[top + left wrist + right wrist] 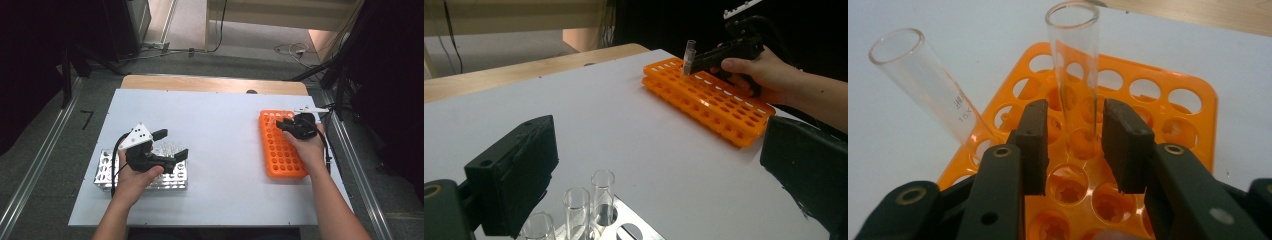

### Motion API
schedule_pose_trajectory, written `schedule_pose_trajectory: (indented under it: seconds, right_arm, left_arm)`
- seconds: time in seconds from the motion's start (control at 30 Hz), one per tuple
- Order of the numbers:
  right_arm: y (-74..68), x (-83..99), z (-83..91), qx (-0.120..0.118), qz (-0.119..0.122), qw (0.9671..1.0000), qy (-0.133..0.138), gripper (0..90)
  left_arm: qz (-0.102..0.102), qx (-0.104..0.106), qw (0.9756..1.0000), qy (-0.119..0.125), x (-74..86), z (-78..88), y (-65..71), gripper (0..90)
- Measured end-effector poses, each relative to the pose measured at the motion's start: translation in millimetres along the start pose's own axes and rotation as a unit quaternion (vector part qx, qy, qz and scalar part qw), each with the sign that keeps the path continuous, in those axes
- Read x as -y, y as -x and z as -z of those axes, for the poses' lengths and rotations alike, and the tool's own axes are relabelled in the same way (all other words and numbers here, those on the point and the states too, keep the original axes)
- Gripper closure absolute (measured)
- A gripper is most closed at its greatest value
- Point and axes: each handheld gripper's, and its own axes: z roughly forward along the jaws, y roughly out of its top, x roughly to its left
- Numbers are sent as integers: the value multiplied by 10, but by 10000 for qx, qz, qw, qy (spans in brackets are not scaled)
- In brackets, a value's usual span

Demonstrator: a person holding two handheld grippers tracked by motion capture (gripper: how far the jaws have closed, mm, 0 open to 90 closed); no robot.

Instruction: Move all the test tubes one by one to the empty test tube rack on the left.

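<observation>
Fingers of my right gripper [1073, 145] flank an upright glass tube [1075, 75] without pinching it.
Tube stands in the orange rack [280, 150] at three o'clock on the worktop [220, 130]; right gripper view reveals another tube [928, 85] leaning at ten o'clock. My left gripper [167, 145] gapes empty over the metal rack [105, 172].

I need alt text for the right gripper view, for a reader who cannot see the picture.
Two black jaws of the right gripper stand on either side of an upright clear glass test tube seated in an orange plastic rack with round holes, with small gaps visible at both pads. A second clear tube leans leftwards in the rack, on a white table.
</observation>
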Motion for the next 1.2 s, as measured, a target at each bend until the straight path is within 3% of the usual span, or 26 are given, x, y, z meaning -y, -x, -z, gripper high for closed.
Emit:
schedule_pose_trajectory:
  seconds: [0.3,0.57,0.83,1.2]
  right_arm:
    - [-27,-10,-24,214,35,9997,-79,734]
    - [-32,-4,-2,261,-26,9997,-9,743]
    - [1,-11,124,166,-223,9992,293,743]
    - [-43,-66,451,79,-142,9969,769,744]
  left_arm:
    - [22,-24,10000,46,-7,26,-7,22]
    - [70,1,9999,85,-6,25,-9,23]
    - [37,30,10000,45,5,-15,14,23]
    - [-1,85,10000,-2,5,-59,62,23]
